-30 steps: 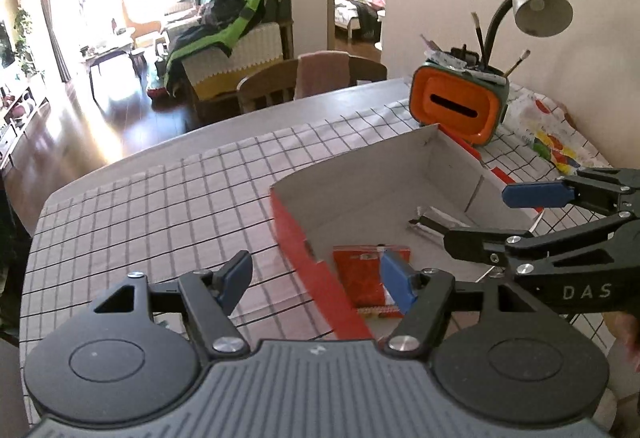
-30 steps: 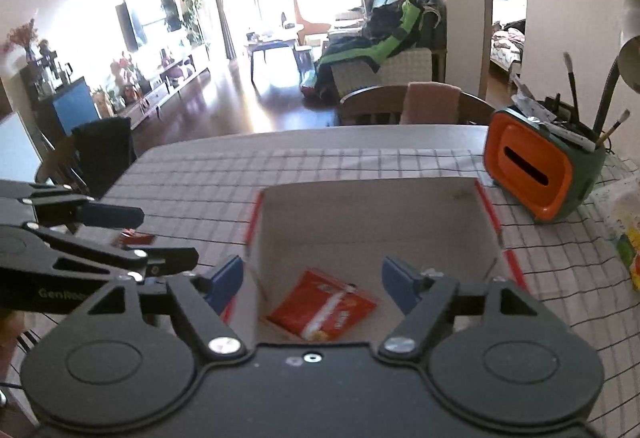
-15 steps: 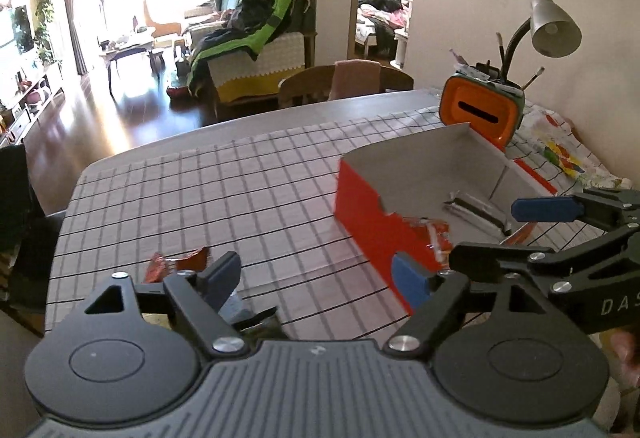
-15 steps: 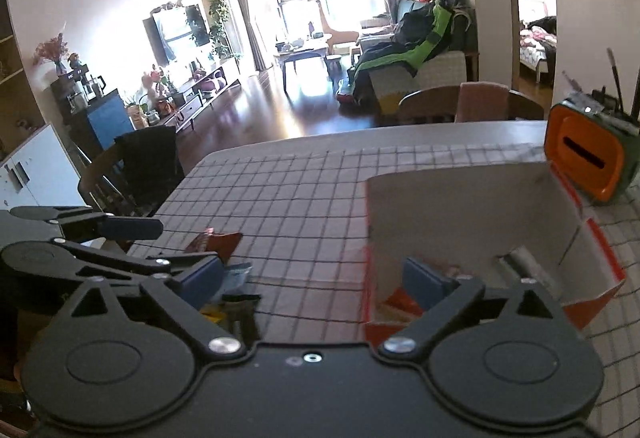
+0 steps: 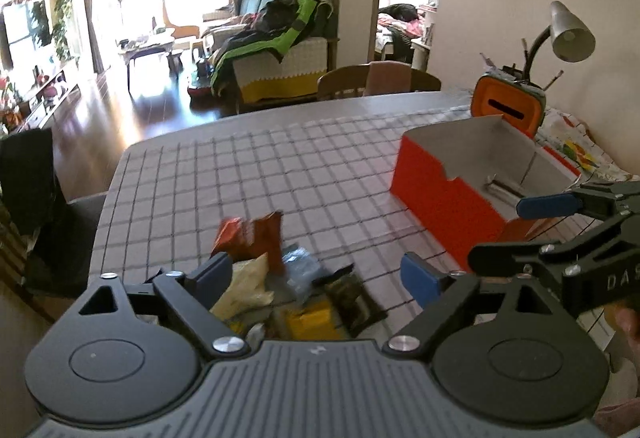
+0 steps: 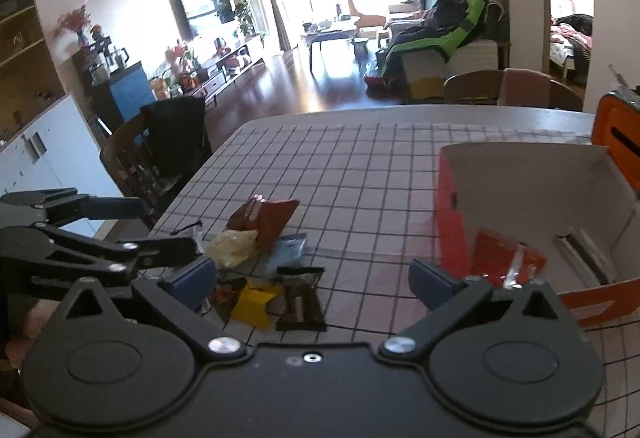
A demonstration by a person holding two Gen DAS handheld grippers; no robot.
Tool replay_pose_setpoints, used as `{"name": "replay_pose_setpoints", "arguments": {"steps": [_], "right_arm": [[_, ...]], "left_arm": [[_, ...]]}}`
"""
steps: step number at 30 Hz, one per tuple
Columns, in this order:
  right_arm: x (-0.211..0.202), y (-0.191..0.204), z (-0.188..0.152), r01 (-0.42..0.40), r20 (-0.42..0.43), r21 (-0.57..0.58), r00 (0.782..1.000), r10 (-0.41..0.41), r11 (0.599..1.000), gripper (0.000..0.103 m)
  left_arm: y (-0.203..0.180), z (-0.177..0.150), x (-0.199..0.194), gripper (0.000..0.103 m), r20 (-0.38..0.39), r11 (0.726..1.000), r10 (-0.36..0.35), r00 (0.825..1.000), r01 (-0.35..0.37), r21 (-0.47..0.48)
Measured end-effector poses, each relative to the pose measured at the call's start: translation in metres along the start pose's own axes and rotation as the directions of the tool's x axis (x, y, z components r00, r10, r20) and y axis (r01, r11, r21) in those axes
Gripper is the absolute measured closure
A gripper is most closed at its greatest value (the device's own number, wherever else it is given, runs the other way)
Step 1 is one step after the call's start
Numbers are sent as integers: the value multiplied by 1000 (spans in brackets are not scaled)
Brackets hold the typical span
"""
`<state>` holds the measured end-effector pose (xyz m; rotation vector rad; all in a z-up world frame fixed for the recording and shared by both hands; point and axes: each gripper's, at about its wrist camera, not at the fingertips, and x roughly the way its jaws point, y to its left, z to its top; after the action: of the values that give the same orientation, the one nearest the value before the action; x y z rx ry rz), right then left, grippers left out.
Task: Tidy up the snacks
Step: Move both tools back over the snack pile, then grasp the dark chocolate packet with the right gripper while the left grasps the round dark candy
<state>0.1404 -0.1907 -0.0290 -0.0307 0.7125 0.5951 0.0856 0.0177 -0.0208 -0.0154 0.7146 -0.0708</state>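
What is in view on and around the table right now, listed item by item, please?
Snack packets: several, red, pale yellow, blue, yellow and dark; loose pile on the cloth, left of the box.
Box: one, orange outside, white inside; right side of the table.
Packet in box: one, orange-red; near corner of the box floor.
Tablecloth: one, white with a black grid; over the table.
Orange holder: one, with brushes; behind the box.
Desk lamp: one, grey; by the wall.
Chairs: wooden; at far edge.
Left gripper: open, above the pile.
Right gripper: open, empty.
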Motion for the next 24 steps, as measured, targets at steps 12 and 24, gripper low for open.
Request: {"name": "replay_pose_setpoints", "arguments": {"steps": [12, 24], "right_arm": [[53, 19, -17, 4, -90, -44, 996, -8, 999, 0], [113, 27, -34, 8, -186, -162, 982, -38, 987, 6]], "left_arm": [[54, -49, 23, 1, -124, 990, 64, 990, -79, -116], [67, -76, 70, 1, -222, 986, 113, 968, -137, -99]]}}
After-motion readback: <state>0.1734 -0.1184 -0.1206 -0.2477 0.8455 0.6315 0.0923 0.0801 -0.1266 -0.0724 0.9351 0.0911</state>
